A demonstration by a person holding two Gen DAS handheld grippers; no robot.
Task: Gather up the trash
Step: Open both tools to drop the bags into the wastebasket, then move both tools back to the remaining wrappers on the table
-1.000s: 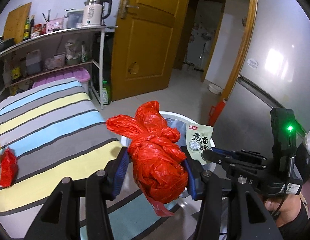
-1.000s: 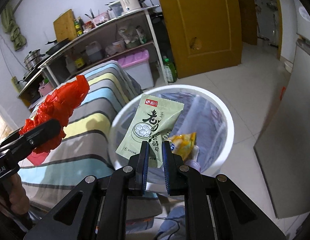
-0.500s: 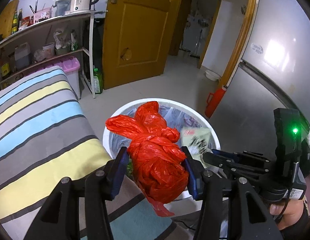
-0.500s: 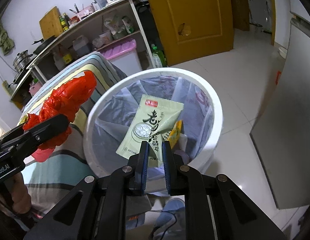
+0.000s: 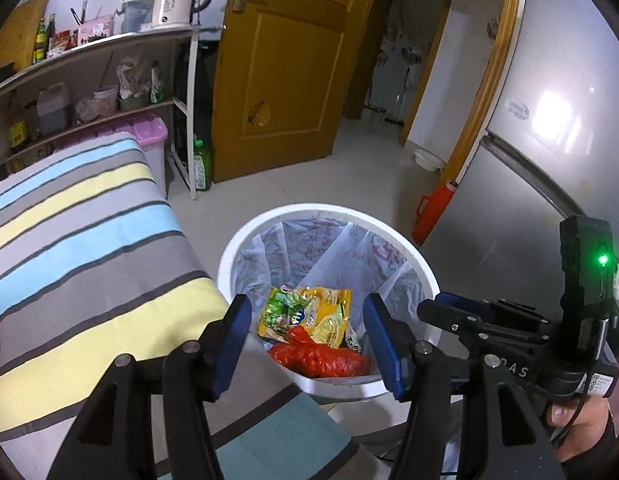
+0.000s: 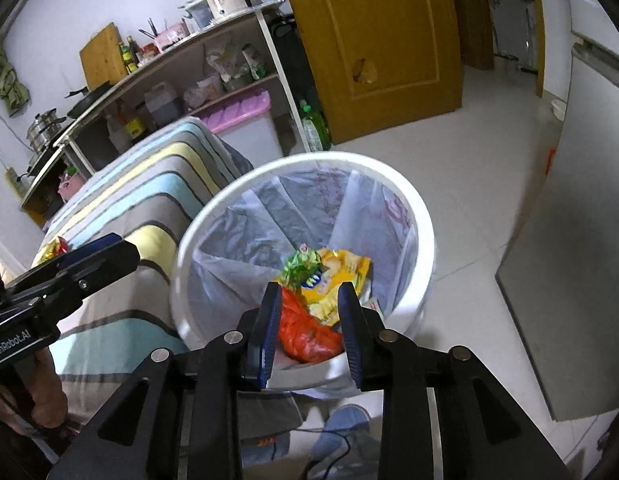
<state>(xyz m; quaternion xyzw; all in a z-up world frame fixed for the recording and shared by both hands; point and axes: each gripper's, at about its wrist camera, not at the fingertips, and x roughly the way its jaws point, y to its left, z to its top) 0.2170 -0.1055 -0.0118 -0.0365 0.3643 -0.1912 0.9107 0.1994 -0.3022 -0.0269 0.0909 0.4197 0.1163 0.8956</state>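
Note:
A white trash bin (image 5: 421,262) with a clear liner stands on the floor beside the striped bed; it also shows in the right wrist view (image 6: 423,224). Inside lie a red plastic bag (image 5: 321,360), also in the right wrist view (image 6: 305,336), and a yellow-green snack wrapper (image 5: 305,312), also in the right wrist view (image 6: 329,280). My left gripper (image 5: 307,330) is open and empty above the bin's near rim. My right gripper (image 6: 309,320) is open and empty over the bin. The right gripper also shows in the left wrist view (image 5: 461,312).
A striped bed (image 5: 89,240) lies left of the bin, with a snack wrapper (image 6: 53,248) on it. A shelf rack (image 5: 109,80) with a kettle, a yellow door (image 5: 285,60), a grey fridge (image 5: 549,160) and a red container (image 5: 431,212) surround the floor space.
Both grippers opened. The red bag dropped from my left gripper and the green packet from my right gripper into the bin. Both grippers moved closer over the bin.

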